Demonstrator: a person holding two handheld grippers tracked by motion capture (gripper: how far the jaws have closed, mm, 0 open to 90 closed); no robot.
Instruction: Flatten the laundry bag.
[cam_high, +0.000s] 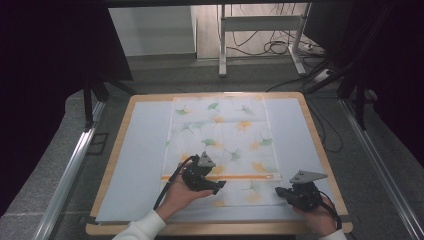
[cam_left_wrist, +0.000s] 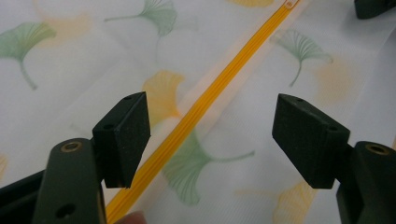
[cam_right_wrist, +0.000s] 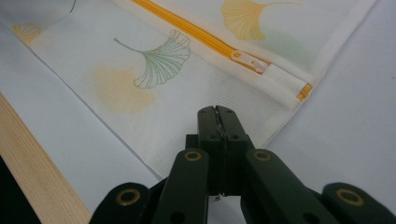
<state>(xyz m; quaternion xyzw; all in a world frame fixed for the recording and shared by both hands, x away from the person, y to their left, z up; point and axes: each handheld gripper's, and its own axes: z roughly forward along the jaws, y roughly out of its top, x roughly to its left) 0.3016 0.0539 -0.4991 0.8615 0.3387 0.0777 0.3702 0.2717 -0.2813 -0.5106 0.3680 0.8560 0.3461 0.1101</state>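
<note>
High view
Scene: a person's two hands each held a claw over a thin printed bag (cam_high: 220, 135) spread flat on a pale mat (cam_high: 140, 150), on a wood-edged table (cam_high: 320, 150).
Left claw (cam_high: 218, 186): it hovered over the bag's near part, just on the near side of the orange zipper (cam_high: 220, 176), tips pointing toward the right claw.
Right claw (cam_high: 278, 190): it sat at the bag's near right corner, tips at the cloth edge.

Left gripper view
Left claw (cam_left_wrist: 212, 140): jaws stood spread wide, nothing between the pads.
Zipper (cam_left_wrist: 205, 105): it ran slantwise beneath the gap, closer to the left pad, with the slider (cam_left_wrist: 290, 3) far ahead at the top edge.
Bag (cam_left_wrist: 84, 93): fine mesh with ginkgo leaves, lying flat under the jaws.

Right gripper view
Right claw (cam_right_wrist: 217, 110): jaws were pressed together; the tips lay at the bag's (cam_right_wrist: 154, 93) hem, but whether they pinched cloth could not be told.
Slider (cam_right_wrist: 250, 61): it lay just ahead of the tips and slightly right, near the zipper's (cam_right_wrist: 187, 29) closed end.

Handling, as judged
Weight: very light; it would likely lift or slide with any tug.
Stiffness: soft and limp, prone to bunching ahead of a moving slider.
Surface: mesh looked easy to grip but easy to snag.
Where to hold: one claw pinning the corner hem beside the zipper end, the other nipping the small slider tab, the only firm part.
</note>
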